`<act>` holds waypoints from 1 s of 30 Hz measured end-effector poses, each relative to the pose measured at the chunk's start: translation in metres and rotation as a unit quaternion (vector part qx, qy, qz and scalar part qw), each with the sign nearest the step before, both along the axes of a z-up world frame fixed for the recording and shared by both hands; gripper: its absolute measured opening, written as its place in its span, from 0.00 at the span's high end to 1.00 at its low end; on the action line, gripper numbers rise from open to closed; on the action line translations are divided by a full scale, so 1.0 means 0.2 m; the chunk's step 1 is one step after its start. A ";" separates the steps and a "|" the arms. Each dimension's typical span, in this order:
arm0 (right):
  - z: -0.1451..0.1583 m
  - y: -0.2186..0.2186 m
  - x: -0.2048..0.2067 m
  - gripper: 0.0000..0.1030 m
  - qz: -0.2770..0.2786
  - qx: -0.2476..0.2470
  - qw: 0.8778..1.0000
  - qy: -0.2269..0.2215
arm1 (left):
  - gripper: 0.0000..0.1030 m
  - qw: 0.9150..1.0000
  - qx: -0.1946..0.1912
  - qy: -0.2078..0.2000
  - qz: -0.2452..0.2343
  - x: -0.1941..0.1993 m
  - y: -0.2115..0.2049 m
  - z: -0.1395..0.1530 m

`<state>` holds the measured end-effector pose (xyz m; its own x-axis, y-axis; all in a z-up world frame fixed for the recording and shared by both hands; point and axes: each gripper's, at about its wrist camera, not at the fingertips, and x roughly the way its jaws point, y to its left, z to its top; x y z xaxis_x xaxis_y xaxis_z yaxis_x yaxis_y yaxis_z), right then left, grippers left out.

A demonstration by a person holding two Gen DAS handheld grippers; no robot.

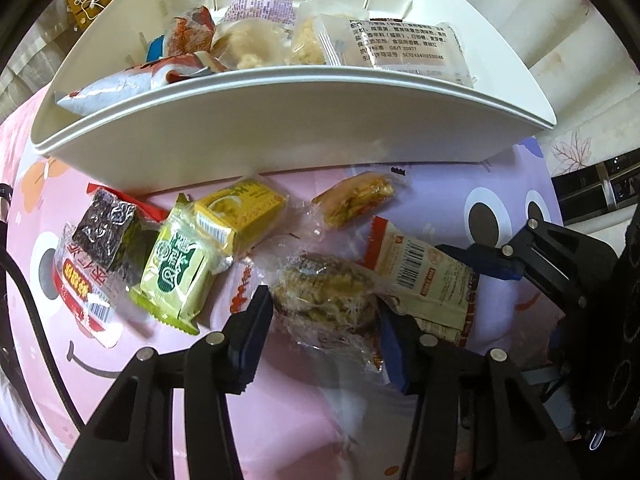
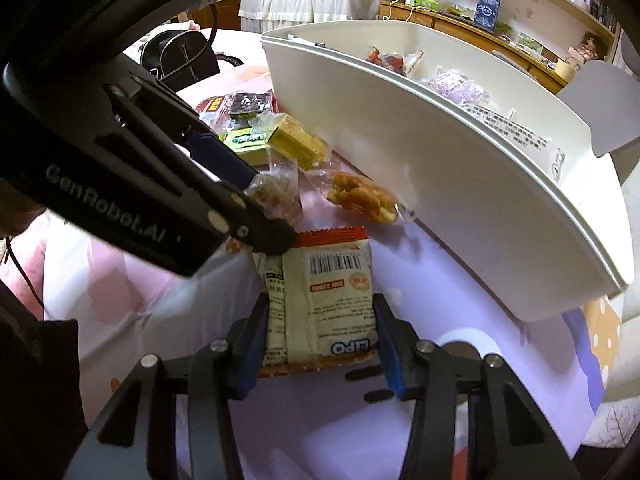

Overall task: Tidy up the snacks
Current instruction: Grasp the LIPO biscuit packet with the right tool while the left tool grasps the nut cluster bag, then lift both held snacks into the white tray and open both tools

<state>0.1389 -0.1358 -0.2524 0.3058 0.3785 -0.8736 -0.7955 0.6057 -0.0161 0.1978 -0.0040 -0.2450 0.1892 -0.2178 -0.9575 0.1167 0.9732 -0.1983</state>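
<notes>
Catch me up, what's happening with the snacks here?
Both grippers are down at loose snacks on the table beside the white bin, which already holds several packets. The left gripper straddles a clear-wrapped cake; the right gripper straddles the LIPO packet. Neither looks clamped or lifted yet. Four more snacks lie nearby.

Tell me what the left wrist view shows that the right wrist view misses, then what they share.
Only the left wrist view: the left gripper straddling a clear-wrapped brown snack, a lavender packet fully seen in the bin, and a wide clear packet with printed text.

Only the right wrist view: a black bag beyond the table and wooden shelves behind.

Both: the white bin, the beige barcode packet between the right gripper fingers, the orange pastry and the yellow box.
</notes>
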 end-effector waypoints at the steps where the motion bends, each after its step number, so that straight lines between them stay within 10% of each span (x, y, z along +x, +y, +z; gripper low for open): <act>1: 0.00 0.00 0.00 0.52 -0.002 -0.004 1.000 0.000 | 0.54 1.000 0.003 0.000 0.000 0.00 -0.01 0.01; 30: 0.51 -0.18 0.00 0.52 -0.128 0.033 0.990 -0.058 | 0.55 0.998 0.000 -0.057 0.022 -0.12 0.03 0.59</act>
<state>0.1389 -0.1710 -0.1503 0.4958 0.3297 -0.8034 -0.6104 0.7903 -0.0523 0.1729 0.0017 -0.1268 0.3054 -0.2075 -0.9293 0.0958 0.9777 -0.1868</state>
